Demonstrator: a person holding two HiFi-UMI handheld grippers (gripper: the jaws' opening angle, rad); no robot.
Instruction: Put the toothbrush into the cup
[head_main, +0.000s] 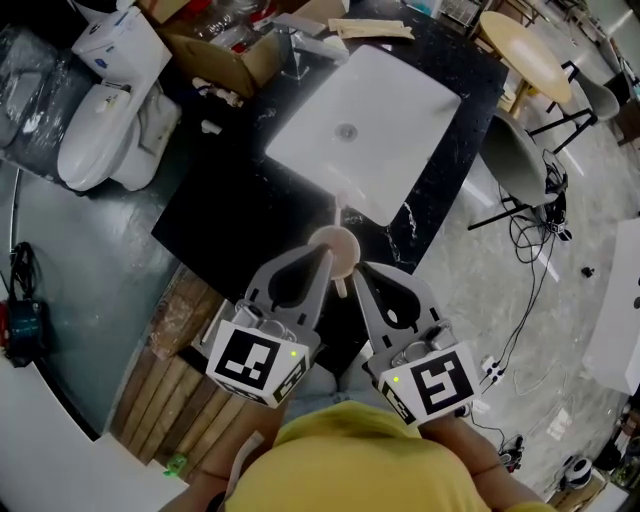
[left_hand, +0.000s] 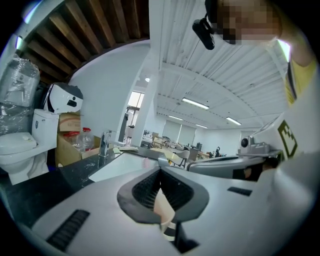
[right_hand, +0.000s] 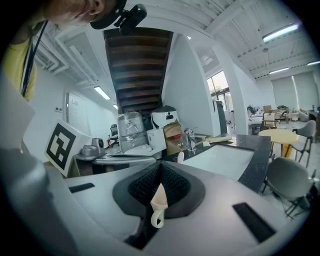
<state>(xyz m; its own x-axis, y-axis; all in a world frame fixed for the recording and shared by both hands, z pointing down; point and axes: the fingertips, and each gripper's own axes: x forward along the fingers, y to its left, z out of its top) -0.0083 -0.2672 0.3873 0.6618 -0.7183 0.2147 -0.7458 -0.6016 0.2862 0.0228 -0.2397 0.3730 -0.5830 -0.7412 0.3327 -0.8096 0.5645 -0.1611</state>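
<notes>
The left gripper (head_main: 324, 257) has its jaws clamped on the cup (head_main: 335, 245) wall. The right gripper (head_main: 358, 270) grips its handle side, seemingly to steady it at the bench (head_main: 230, 200) edge. The toothbrush (head_main: 337, 212) already appears to stand inside.

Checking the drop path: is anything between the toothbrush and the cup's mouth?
Nothing visible is. The right gripper holds the toothbrush just beside the cup, whose mouth looks open and empty. The left gripper grips the cup's rim.

Black counter (head_main: 232, 205) with white sink (head_main: 400, 105), grey floor (head_main: 95, 275).
</notes>
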